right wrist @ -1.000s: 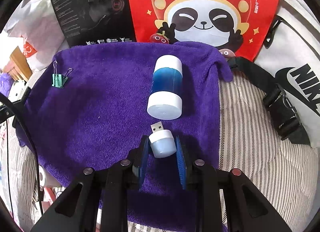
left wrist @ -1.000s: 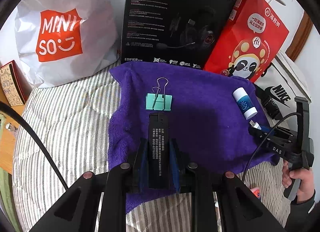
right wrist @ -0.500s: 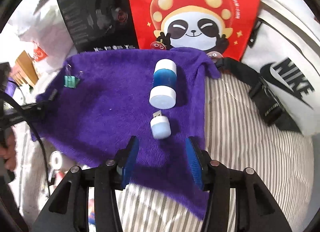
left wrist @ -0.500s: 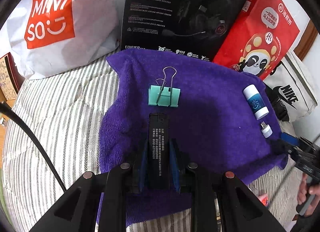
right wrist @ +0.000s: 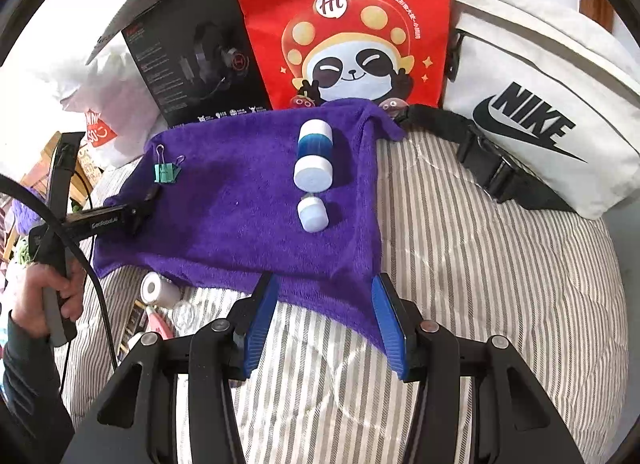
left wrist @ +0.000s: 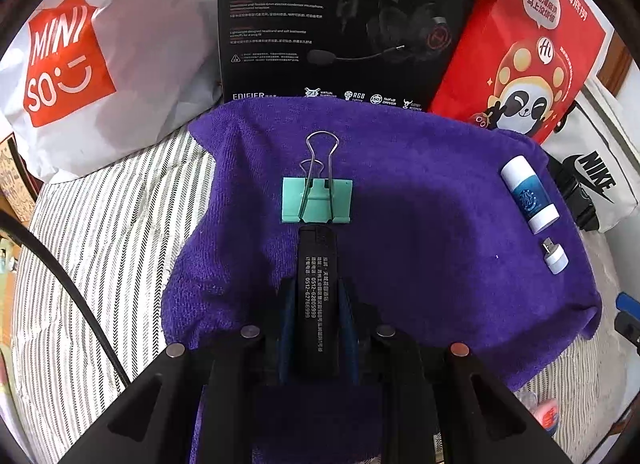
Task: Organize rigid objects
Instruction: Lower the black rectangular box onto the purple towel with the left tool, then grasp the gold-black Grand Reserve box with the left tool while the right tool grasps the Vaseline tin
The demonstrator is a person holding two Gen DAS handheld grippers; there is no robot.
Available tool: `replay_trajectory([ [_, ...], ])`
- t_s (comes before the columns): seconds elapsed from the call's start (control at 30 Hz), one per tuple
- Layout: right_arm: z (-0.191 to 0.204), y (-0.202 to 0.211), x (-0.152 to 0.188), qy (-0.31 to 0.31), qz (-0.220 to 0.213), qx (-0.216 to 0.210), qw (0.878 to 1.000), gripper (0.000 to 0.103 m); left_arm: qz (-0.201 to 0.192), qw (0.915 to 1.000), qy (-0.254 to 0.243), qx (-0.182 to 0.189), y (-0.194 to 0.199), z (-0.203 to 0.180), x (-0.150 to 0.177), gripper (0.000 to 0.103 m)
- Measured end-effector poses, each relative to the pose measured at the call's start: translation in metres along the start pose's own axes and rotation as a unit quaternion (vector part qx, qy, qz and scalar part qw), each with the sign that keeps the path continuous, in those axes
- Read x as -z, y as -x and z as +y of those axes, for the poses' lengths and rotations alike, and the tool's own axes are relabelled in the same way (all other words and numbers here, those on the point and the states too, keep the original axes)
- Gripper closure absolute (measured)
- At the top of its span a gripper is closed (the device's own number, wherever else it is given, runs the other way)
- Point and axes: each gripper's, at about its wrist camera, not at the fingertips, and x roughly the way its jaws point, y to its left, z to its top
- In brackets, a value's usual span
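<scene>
A purple towel [left wrist: 440, 204] lies on striped bedding. My left gripper [left wrist: 318, 296] is shut on a black stick with white print [left wrist: 316, 264]. The stick's far end nearly touches a green binder clip [left wrist: 317, 200] on the towel. A blue-and-white tube [right wrist: 314, 162] and a small white USB plug [right wrist: 313, 215] lie near the towel's right edge. My right gripper [right wrist: 324, 288] stands open above the towel's front edge, short of the plug, with nothing between its blue pads [right wrist: 260, 320]. In the right wrist view the left gripper [right wrist: 148, 204] is at the far left, in a person's hand [right wrist: 52, 292].
A white Miniso bag [left wrist: 80, 64], a black headset box [left wrist: 340, 20], a red panda bag [left wrist: 528, 64] and a white Nike bag [right wrist: 540, 116] line the back. A white roll [right wrist: 154, 290] and small pink items lie by the towel's front left corner.
My right gripper let go of the white USB plug, opened and drew back and up from it. My left gripper carried the black stick closer to the binder clip.
</scene>
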Motion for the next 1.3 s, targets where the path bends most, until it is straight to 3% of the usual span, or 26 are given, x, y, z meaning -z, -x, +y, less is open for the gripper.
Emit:
replay_trajectory([
  [0.27, -0.003, 0.016, 0.01, -0.005, -0.006, -0.008, 1.0, 0.054, 0.016, 0.9988, -0.031, -0.034, -0.003, -0.012, -0.002, 0.081],
  [0.43, -0.003, 0.026, 0.016, -0.004, -0.011, -0.011, 1.0, 0.054, 0.033, 0.9989, -0.028, -0.019, 0.0, -0.016, 0.002, 0.06],
  [0.6, -0.005, 0.039, 0.025, -0.007, -0.016, -0.013, 1.0, 0.053, 0.038, 0.9989, -0.015, -0.025, 0.013, -0.02, 0.017, 0.061],
  [0.73, -0.005, 0.049, 0.034, -0.007, -0.021, -0.015, 1.0, 0.053, 0.013, 0.9995, -0.023, -0.015, 0.048, -0.028, 0.037, 0.062],
  [0.9, -0.003, 0.058, 0.042, -0.014, -0.024, -0.022, 0.999, 0.053, 0.011, 0.9989, -0.041, 0.018, 0.082, -0.043, 0.065, 0.062],
  [1.03, 0.002, 0.066, 0.05, -0.011, -0.026, -0.025, 0.999, 0.053, 0.022, 0.9979, -0.061, 0.008, 0.079, -0.06, 0.089, 0.062],
  [1.3, 0.004, 0.077, 0.07, -0.007, -0.023, -0.022, 0.999, 0.052, 0.049, 0.9971, -0.055, 0.019, 0.066, -0.065, 0.123, 0.062],
])
